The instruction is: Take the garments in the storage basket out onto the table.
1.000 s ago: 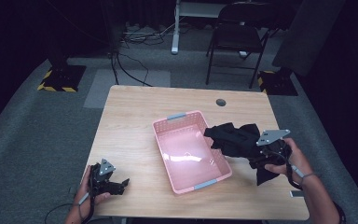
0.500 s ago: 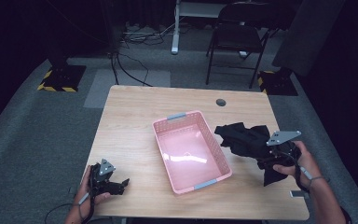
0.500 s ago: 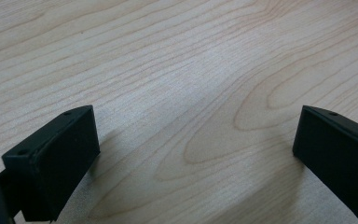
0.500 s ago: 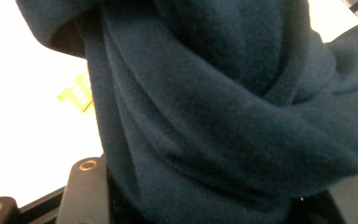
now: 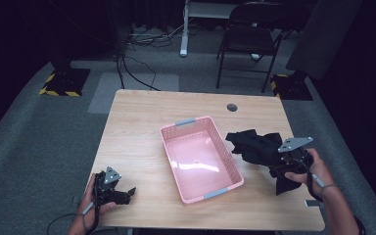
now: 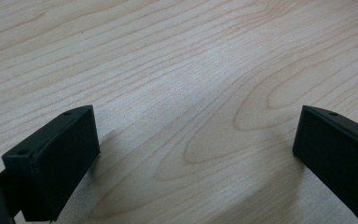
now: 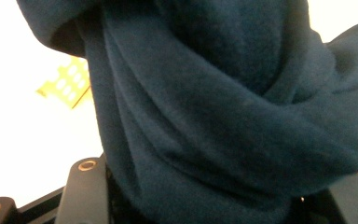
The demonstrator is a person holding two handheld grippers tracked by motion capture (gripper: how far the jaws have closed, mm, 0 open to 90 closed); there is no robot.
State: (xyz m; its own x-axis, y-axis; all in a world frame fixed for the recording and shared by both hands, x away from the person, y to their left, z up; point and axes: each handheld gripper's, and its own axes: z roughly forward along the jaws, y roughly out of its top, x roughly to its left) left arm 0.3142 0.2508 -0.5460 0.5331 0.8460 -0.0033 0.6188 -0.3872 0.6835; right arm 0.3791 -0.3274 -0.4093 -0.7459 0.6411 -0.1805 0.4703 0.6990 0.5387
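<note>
A crumpled black cloth (image 5: 256,147) lies on the wooden table to the right of a pink basket (image 5: 172,138). My right gripper (image 5: 286,166) is shut on the cloth's near end, held by a hand at the table's right edge. In the right gripper view the dark fabric (image 7: 223,112) bulges up from between the jaws and hides the fingertips. My left gripper (image 5: 127,195) rests near the table's front left corner. The left gripper view has its two black jaws standing wide apart over bare wood (image 6: 191,84), so it is open with nothing between its pads.
The basket holds nothing. A round cable hole (image 5: 232,107) sits in the table (image 5: 142,117) near its far edge. A folding chair (image 5: 247,39) and floor cables stand beyond the table. Bare wood lies between the left gripper and the basket.
My right gripper has pulled the black cloth to the right and slightly down, away from the basket's right rim. The left gripper has stayed where it was.
</note>
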